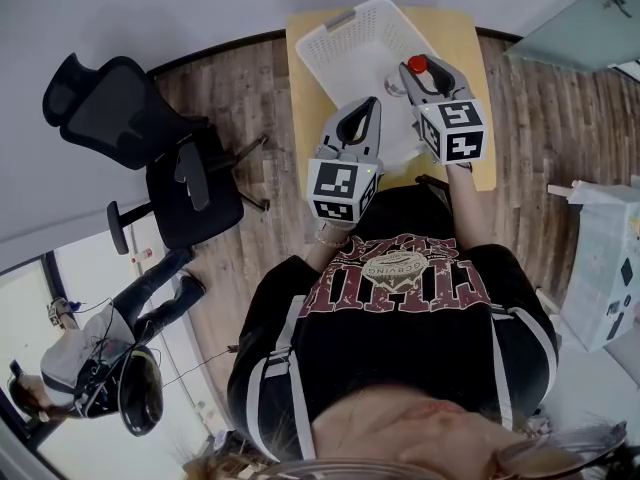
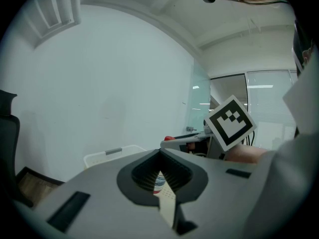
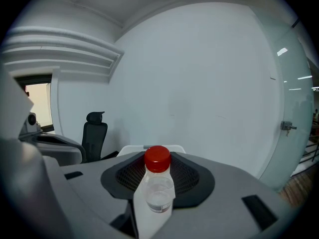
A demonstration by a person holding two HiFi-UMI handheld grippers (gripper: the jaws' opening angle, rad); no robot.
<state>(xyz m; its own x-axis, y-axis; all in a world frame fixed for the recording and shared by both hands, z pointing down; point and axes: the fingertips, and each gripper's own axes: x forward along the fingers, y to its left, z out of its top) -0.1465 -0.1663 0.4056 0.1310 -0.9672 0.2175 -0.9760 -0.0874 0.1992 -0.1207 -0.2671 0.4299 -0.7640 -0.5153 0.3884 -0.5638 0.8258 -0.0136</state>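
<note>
Bottle (image 3: 158, 185), clear with a red cap (image 3: 158, 159), stands upright between the fingers of the right gripper (image 1: 424, 76), which close on its sides. The head view shows little more of it than the cap, held above the white basket (image 1: 330, 26) on the counter (image 1: 465, 48); only the right gripper view shows the clear body and the band low on it. The left gripper (image 1: 368, 108) hangs just beside, its fingers meeting at the tips with nothing clamped. Through the gap below them the left gripper view shows a scrap of something labelled, too small to name. A black office chair (image 1: 150, 138) stands on the wooden floor (image 1: 255, 98) well to the left, and another person (image 1: 100, 363) sits further off.
</note>
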